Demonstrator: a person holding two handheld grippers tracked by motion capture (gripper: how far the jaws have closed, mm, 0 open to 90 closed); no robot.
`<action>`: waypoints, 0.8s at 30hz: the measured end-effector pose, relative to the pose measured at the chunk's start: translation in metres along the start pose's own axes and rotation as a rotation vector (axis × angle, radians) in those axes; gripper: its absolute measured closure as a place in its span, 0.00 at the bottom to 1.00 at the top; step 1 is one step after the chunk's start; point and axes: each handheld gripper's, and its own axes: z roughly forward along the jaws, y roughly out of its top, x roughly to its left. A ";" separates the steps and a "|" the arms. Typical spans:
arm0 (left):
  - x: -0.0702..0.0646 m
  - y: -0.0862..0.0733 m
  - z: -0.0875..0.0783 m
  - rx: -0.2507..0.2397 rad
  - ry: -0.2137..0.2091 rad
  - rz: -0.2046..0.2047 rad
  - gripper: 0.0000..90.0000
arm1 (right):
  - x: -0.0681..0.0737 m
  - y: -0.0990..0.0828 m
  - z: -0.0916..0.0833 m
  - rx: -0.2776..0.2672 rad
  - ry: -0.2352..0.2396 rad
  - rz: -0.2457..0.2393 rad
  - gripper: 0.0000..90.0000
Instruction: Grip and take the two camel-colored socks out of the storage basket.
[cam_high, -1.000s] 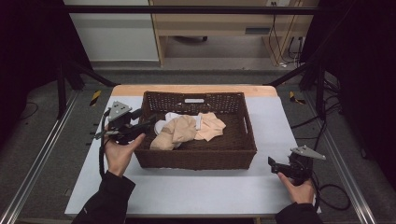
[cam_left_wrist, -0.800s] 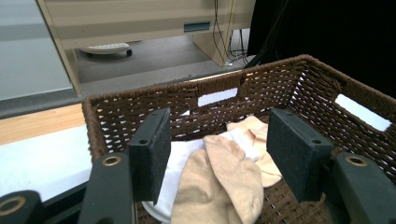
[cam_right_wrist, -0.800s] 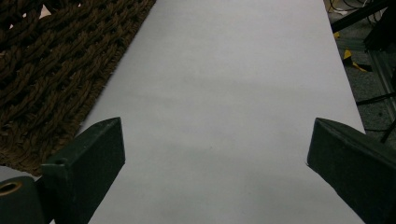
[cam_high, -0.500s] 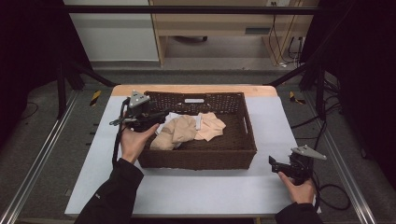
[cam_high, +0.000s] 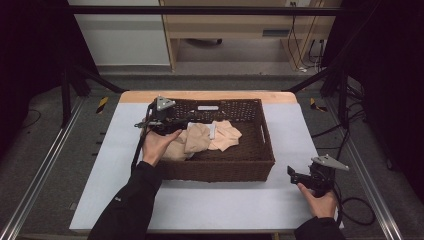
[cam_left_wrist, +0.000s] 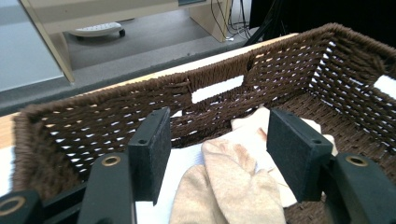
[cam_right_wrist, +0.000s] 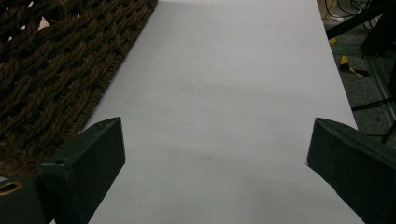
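Both jaws wide apart – left hand-held gripper (cam_left_wrist: 215, 154) over beige cloths (cam_left_wrist: 233, 186), gripping nothing.

The left gripper (cam_left_wrist: 217, 156) hangs inside the brown wicker basket (cam_left_wrist: 93, 105), jaws wide apart. Beige socks (cam_left_wrist: 233, 182) lie between them at lower centre.

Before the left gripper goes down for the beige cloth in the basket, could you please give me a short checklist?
1. Left gripper open: ok, jaws wide apart.
2. Beige cloth between the jaws: ok, it lies in the gap below them.
3. Jaws clear of the basket wall: ok, inside the rim.
4. Cloth free of the white piece: cannot tell, they overlap.
5. Right gripper out of the way: ok, open over the table beside the basket.
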 end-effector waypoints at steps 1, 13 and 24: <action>0.000 -0.001 0.003 0.004 0.000 0.001 0.45 | 0.000 0.000 0.000 0.003 -0.001 -0.001 0.05; -0.009 -0.017 0.028 0.093 -0.004 0.027 0.47 | 0.005 0.003 0.002 0.011 0.000 -0.032 0.07; -0.009 -0.031 0.036 0.163 -0.006 0.012 0.46 | 0.007 0.003 0.002 0.000 -0.011 -0.025 0.08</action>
